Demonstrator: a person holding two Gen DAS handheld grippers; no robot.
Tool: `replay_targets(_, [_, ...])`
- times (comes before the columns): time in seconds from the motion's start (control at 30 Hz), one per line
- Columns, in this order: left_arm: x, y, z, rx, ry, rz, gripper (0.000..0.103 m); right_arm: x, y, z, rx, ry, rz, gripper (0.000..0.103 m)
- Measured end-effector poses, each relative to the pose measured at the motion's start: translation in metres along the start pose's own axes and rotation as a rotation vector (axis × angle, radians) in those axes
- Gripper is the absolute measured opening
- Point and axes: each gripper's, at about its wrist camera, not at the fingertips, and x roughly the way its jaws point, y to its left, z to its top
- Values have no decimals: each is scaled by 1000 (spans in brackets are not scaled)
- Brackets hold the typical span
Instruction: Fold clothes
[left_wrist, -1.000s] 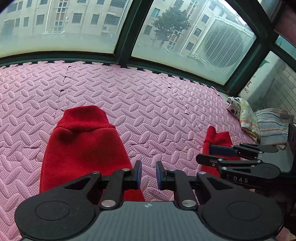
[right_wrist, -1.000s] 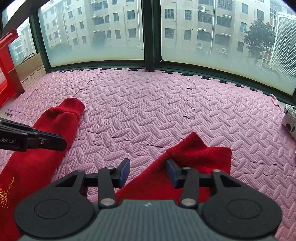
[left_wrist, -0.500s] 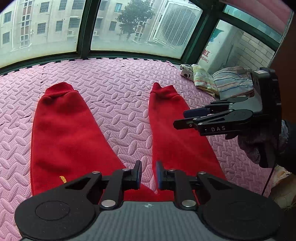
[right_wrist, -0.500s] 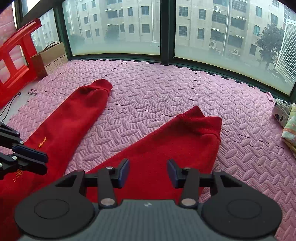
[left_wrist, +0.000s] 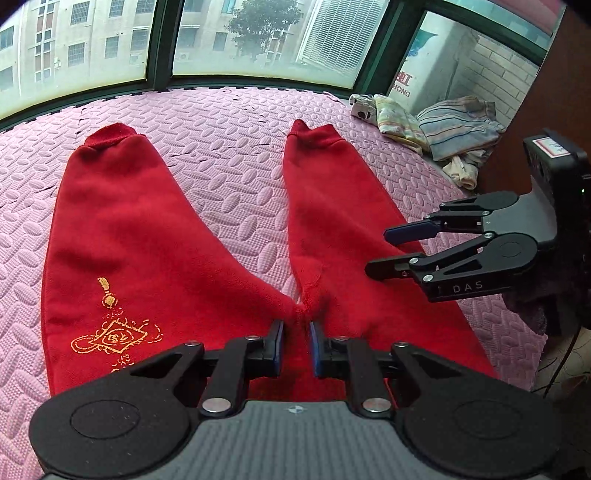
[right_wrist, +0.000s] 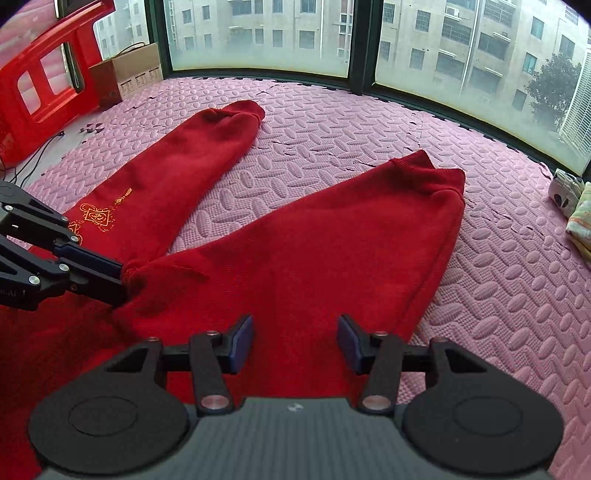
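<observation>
"DAS" marks the right gripper (left_wrist: 388, 251), jaws just widening, empty, above the trousers (left_wrist: 155, 236) spread on the mat (left_wrist: 229, 122). Left gripper (left_wrist: 295, 341): narrow gap at the crotch, grip unclear. Clothes pile (left_wrist: 443, 129) beyond.

The trousers (left_wrist: 122, 236) are deep red, with a gold embroidered knot motif (left_wrist: 114, 332) on one leg. They lie on a pink foam mat (left_wrist: 229, 122) embossed with oval and herringbone relief. Near the mat's far right corner sits a pile of clothes (left_wrist: 454, 125) (blue-grey stripes, plus a pale yellow print). Each hand-held gripper is black with blue pads (right_wrist: 242, 341). A red plastic stool (right_wrist: 40, 74) and brown cardboard box (right_wrist: 129, 74) stand at the far left corner.
</observation>
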Motion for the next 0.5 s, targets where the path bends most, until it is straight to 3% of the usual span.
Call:
replay_targets(0.27, [-9,-2,1,-17,-40,11,16,-7,-5,-2,31,-23,-19,51])
replay_targets(0.5, [8,-6,4,11,8,35,16,0,-14,0,56,-11,-38,51])
